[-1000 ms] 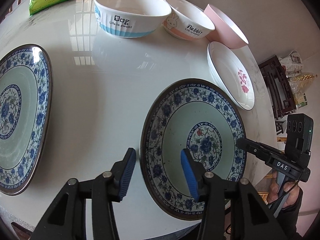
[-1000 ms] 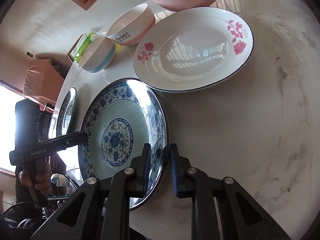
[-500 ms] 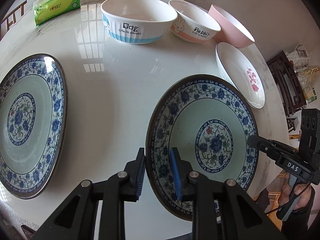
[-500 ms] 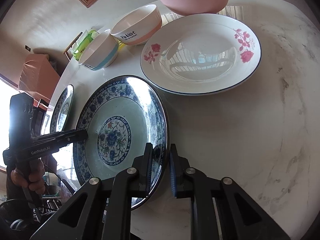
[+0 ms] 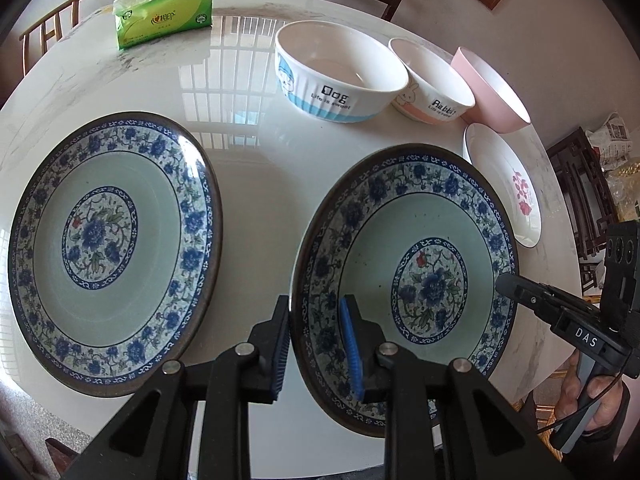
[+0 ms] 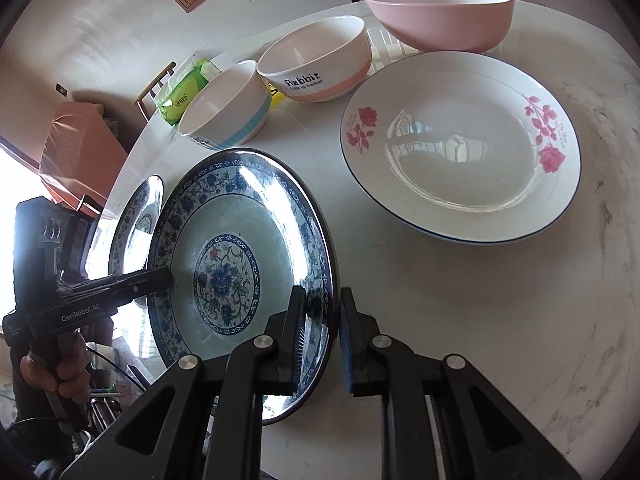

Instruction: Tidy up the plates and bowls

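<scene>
Three plates (image 5: 404, 240): two blue-patterned, one rose. Three bowls (image 5: 340, 72). Both grippers, left gripper (image 5: 316, 344) and right gripper (image 6: 322, 340), clamp the right-of-frame blue plate's rim.

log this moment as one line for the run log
left gripper: shut on blue floral plate near rim | right gripper: shut on opposite rim | plate: tilted over table

A blue-and-white floral plate (image 5: 404, 276) is tilted, its rim lifted off the white table. A matching plate (image 5: 112, 248) lies flat to its left. A white plate with pink roses (image 6: 460, 144) lies flat on the other side. Behind them stand three bowls in a row, upright and empty: a white "Dog" bowl (image 5: 340, 74) with a blue band, a "Rabbit" bowl (image 5: 432, 82), and a plain pink bowl (image 5: 490, 90).
</scene>
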{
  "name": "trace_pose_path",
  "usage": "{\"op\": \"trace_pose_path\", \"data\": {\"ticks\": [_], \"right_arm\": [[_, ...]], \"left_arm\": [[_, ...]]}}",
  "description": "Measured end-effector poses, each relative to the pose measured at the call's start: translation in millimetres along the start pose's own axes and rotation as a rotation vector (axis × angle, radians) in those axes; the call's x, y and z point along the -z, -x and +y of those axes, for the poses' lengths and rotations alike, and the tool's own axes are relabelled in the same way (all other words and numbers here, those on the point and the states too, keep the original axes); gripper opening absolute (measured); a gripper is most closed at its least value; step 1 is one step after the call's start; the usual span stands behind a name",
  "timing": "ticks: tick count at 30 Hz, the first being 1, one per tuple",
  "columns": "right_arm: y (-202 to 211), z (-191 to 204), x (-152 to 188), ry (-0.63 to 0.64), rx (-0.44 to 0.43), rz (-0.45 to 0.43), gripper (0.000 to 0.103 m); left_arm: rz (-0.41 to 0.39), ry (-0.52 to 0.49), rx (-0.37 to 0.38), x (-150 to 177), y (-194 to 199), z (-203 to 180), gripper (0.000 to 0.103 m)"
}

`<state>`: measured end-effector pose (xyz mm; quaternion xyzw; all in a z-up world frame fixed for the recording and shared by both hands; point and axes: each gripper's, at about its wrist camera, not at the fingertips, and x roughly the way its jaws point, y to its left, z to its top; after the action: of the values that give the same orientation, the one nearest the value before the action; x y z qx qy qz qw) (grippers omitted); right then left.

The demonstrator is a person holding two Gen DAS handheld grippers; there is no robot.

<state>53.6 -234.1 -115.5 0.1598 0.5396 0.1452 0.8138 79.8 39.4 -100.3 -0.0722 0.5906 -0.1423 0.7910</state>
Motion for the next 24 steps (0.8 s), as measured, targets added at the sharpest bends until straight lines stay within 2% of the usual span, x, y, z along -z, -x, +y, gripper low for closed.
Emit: {"op": "trace_pose_path", "data": {"ticks": [11,24], "right_arm": [[3.3,31.6,-21.1,0.051,-0.02,-0.015,0.016],[-32.6,115.5,-54.9,0.136,-0.088,0.013,0.016]], "left_arm": [[-0.06,0.04,-0.026,-7.4,34.6,26.1,0.025],[-0.12,0.125,-0.112,-20.1,79.8,98.8,0.025]]}}
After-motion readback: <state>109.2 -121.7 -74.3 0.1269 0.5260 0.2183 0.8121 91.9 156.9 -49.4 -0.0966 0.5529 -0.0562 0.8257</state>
